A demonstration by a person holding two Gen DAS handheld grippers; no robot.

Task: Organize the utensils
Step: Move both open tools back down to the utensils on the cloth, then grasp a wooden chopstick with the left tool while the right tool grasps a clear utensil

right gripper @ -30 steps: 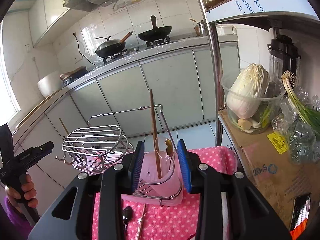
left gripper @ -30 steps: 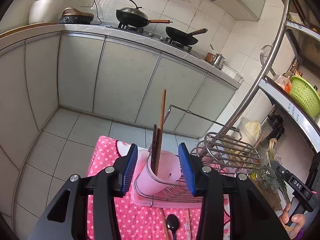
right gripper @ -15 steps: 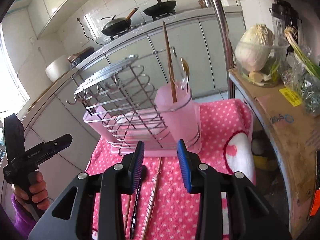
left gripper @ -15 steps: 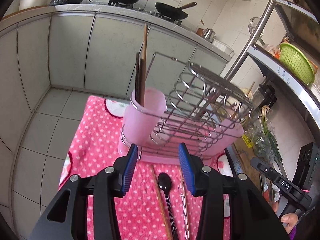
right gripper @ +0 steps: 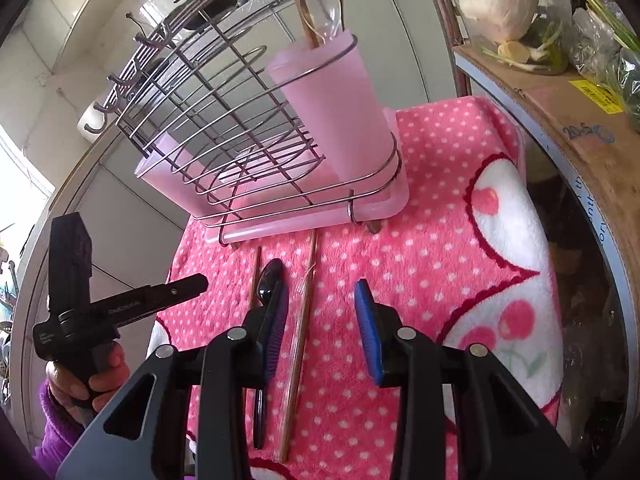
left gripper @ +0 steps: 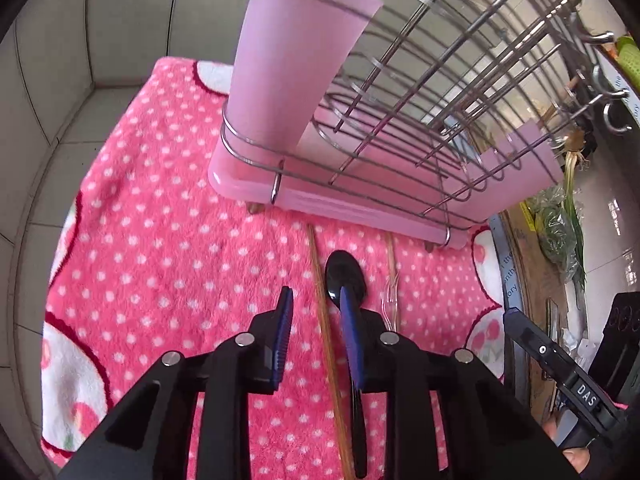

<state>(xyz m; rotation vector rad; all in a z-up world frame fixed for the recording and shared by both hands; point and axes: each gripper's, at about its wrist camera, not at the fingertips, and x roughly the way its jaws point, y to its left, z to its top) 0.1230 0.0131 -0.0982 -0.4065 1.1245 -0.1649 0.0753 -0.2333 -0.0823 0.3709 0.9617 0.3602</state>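
Both grippers, left (left gripper: 314,304) and right (right gripper: 322,296), hover spread and empty over the pink dotted towel (left gripper: 168,248). The black spoon (left gripper: 346,276), wooden chopsticks (left gripper: 320,280) and clear fork (right gripper: 304,284) lie just before the wire dish rack (left gripper: 420,128), whose pink cup (right gripper: 332,112) holds more utensils.

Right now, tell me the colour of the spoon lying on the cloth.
Black spoon, clearest in the left wrist view.

We see our left hand-held gripper (left gripper: 314,312) open over a chopstick (left gripper: 326,328), a black spoon (left gripper: 346,276) just beside, below the pink rack (left gripper: 360,196).
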